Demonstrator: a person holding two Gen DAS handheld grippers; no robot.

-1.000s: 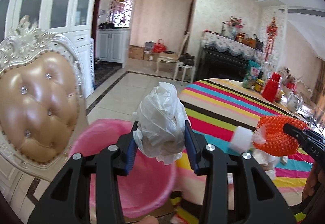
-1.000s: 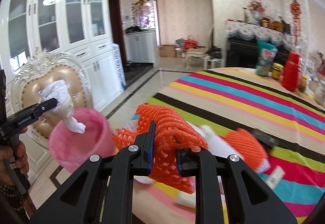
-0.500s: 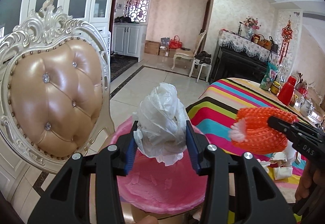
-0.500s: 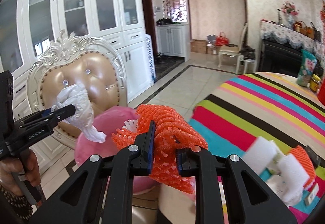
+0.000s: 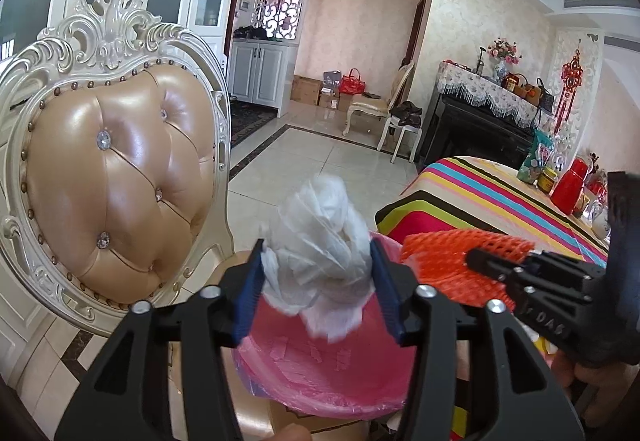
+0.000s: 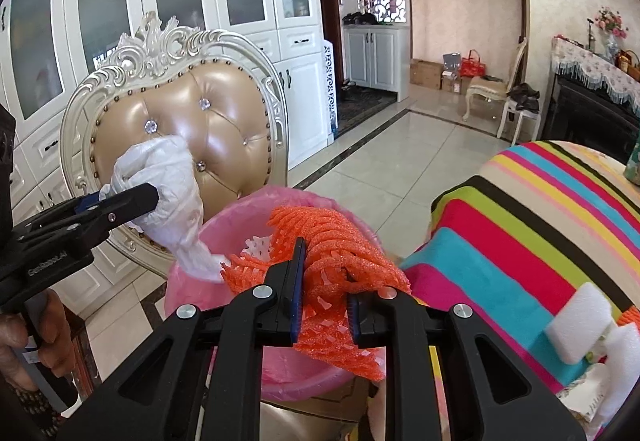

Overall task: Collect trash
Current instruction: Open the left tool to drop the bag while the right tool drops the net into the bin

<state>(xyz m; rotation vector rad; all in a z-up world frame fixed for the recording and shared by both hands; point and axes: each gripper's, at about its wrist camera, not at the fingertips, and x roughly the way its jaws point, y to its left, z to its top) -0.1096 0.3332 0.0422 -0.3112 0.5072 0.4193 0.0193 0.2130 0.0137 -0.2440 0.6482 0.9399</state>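
Observation:
My left gripper (image 5: pixel 318 273) is shut on a crumpled white plastic bag (image 5: pixel 320 241) and holds it above the pink-lined trash bin (image 5: pixel 320 373). In the right wrist view the left gripper (image 6: pixel 132 201) holds the bag (image 6: pixel 168 193) over the bin's left rim (image 6: pixel 224 217). My right gripper (image 6: pixel 322 305) is shut on an orange foam net (image 6: pixel 332 249), above the bin's opening. The net (image 5: pixel 440 261) and the right gripper (image 5: pixel 476 261) also show in the left wrist view, over the bin's right side.
An ornate cream chair with a tan padded back (image 5: pixel 112 181) stands just behind the bin. The striped table (image 6: pixel 540 225) is to the right, with white foam pieces (image 6: pixel 576 321) and paper scraps on it. White cabinets (image 6: pixel 200 1) line the left wall.
Both grippers have moved left from the table to above the pink bin, carrying the bag and the net. The chair has come closer in both views.

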